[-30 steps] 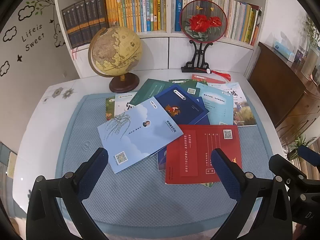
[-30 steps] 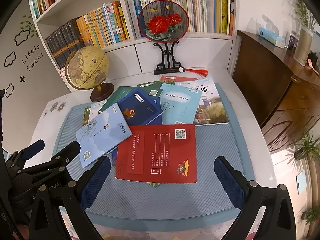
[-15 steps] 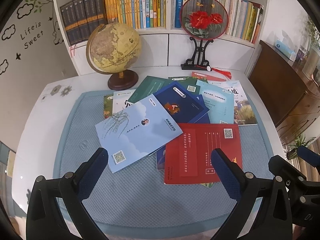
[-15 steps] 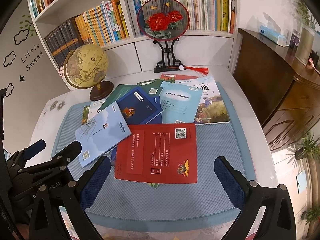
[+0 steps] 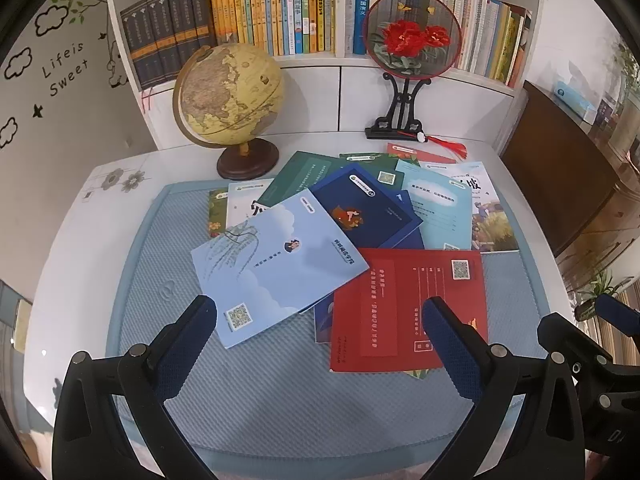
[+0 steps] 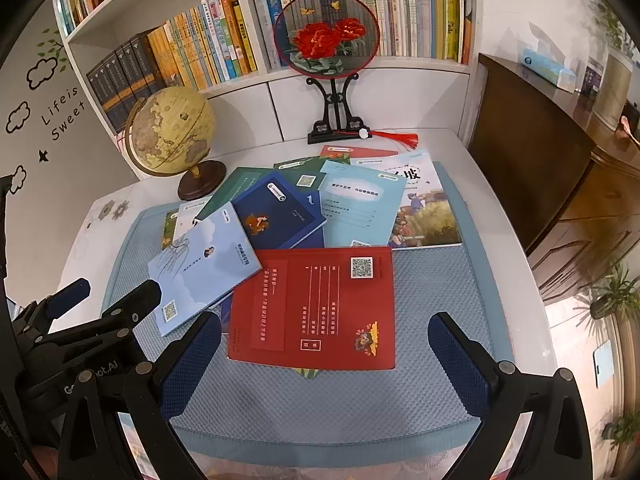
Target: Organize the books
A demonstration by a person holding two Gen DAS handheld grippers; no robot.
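While both views show the red book (image 6: 316,308), only the right wrist's shows its yellow emblem.

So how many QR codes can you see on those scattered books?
4: on the light blue book, the red book, the green book and the pale teal book. Others may be hidden.
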